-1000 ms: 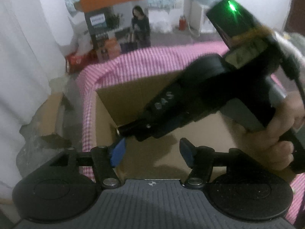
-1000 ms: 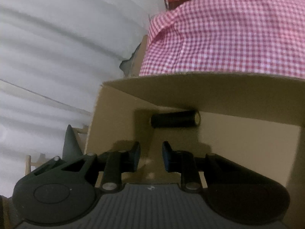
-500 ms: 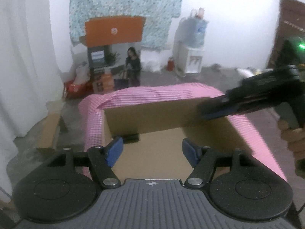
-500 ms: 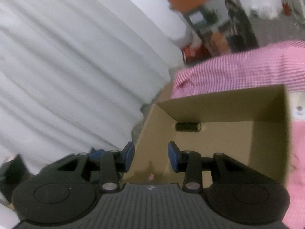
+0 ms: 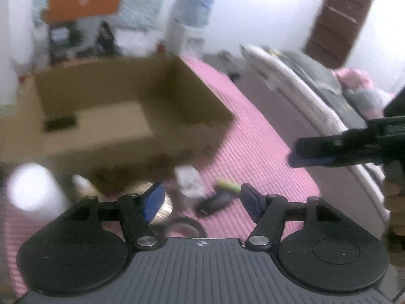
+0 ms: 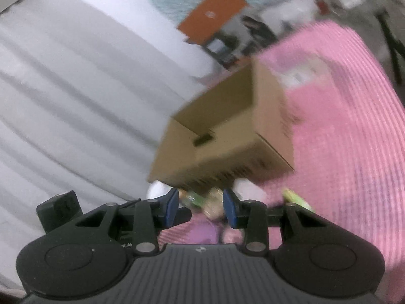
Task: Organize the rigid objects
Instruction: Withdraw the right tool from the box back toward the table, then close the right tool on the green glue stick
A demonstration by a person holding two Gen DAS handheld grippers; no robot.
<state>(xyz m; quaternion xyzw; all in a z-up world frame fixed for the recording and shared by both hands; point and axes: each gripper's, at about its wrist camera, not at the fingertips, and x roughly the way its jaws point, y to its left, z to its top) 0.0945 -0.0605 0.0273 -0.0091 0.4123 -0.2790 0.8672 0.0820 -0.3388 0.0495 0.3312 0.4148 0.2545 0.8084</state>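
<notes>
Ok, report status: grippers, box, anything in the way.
Left gripper open, empty. Right gripper open, empty. Black cylinder in cardboard box. Loose items ahead, too blurred to name.

Looks like a home bedroom — bed with dark bedding along the wall, white curtain, water dispenser, brown wooden door, stacked retail boxes on bare floor — pink checked cloth over the bench.

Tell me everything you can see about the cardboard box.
The cardboard box is plain brown corrugated board, open at the top and upright. It rests on the pink checked cloth. One dark cylinder lies on its floor against the far wall. Small items lie just outside its near wall; no gripper touches it.
</notes>
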